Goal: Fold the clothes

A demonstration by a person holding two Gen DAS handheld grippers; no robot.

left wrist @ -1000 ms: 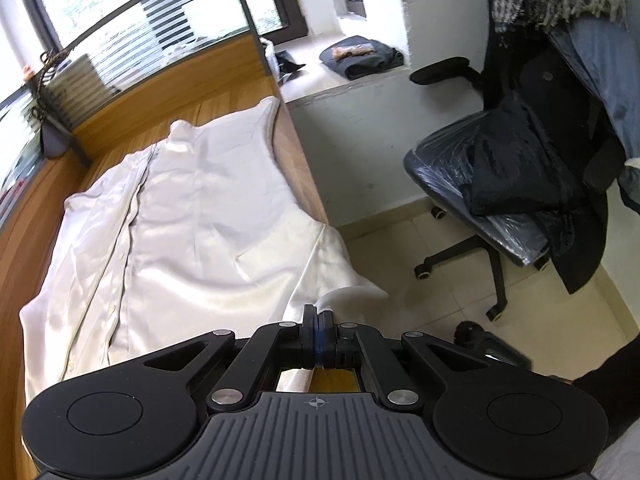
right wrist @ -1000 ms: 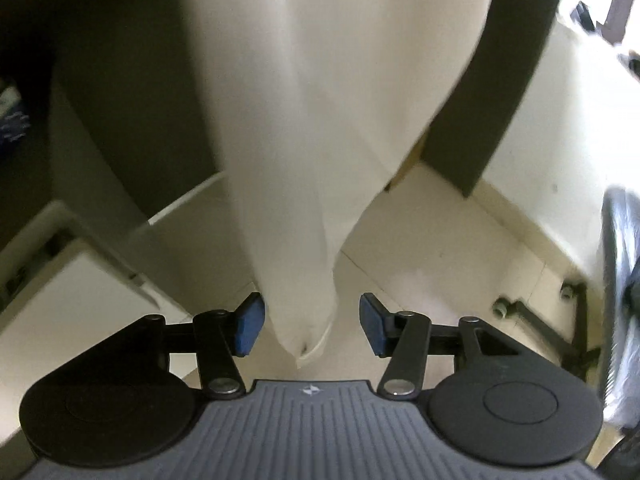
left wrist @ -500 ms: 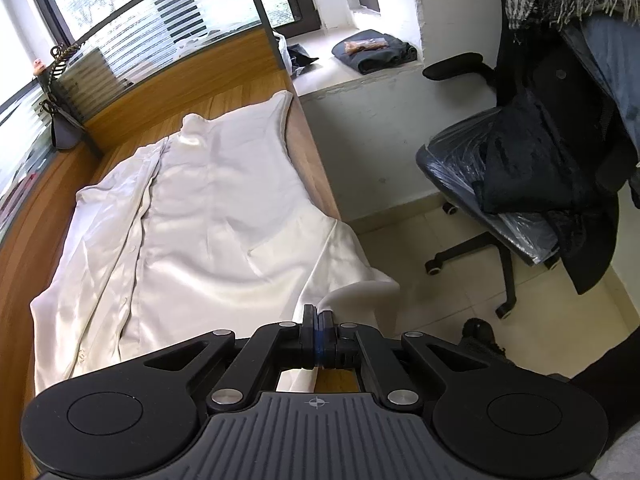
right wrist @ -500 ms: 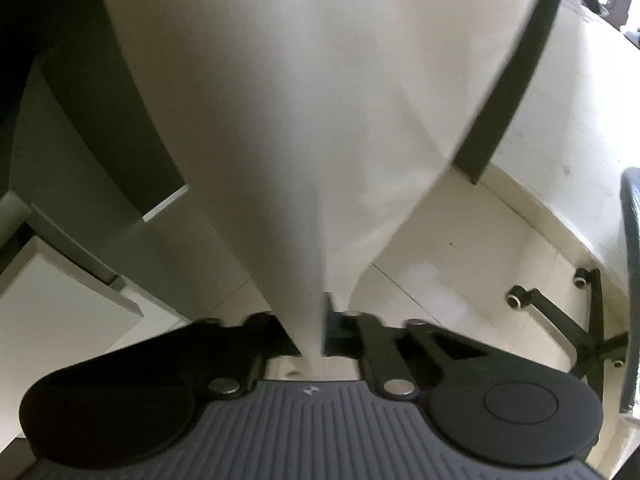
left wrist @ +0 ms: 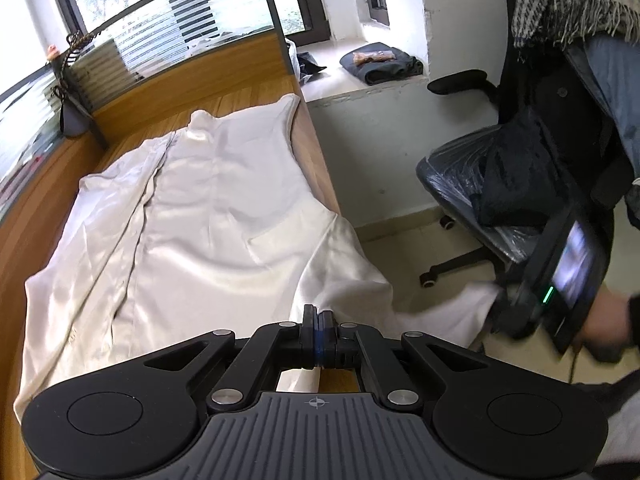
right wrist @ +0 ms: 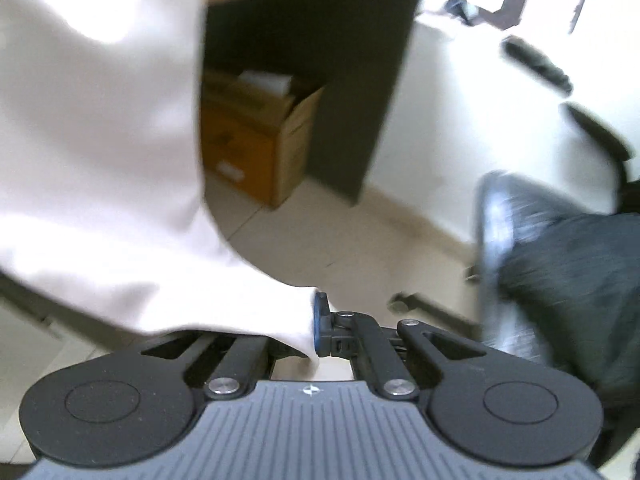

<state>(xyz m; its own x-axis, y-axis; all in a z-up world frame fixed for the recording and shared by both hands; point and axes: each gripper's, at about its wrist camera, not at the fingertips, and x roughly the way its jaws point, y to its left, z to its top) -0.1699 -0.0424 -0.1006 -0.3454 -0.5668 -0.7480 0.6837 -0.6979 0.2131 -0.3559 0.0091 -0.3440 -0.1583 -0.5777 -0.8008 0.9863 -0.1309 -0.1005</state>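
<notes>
**Cream cloth pinched at both ends**

Clamped shut on the cream garment (left wrist: 208, 216): left tool (left wrist: 319, 334), gripping the hem at the near corner of the wooden bench (left wrist: 316, 148). Closed likewise on a hanging corner of cloth: right tool (right wrist: 318, 330), its left finger buried under fabric. Blurred throughout in the right view. Spread flat along the bench, one flap drooping toward the floor. Nearby: cardboard box (right wrist: 256, 148) under the bench, office chair (left wrist: 500, 184) piled with dark clothes just beside.
</notes>
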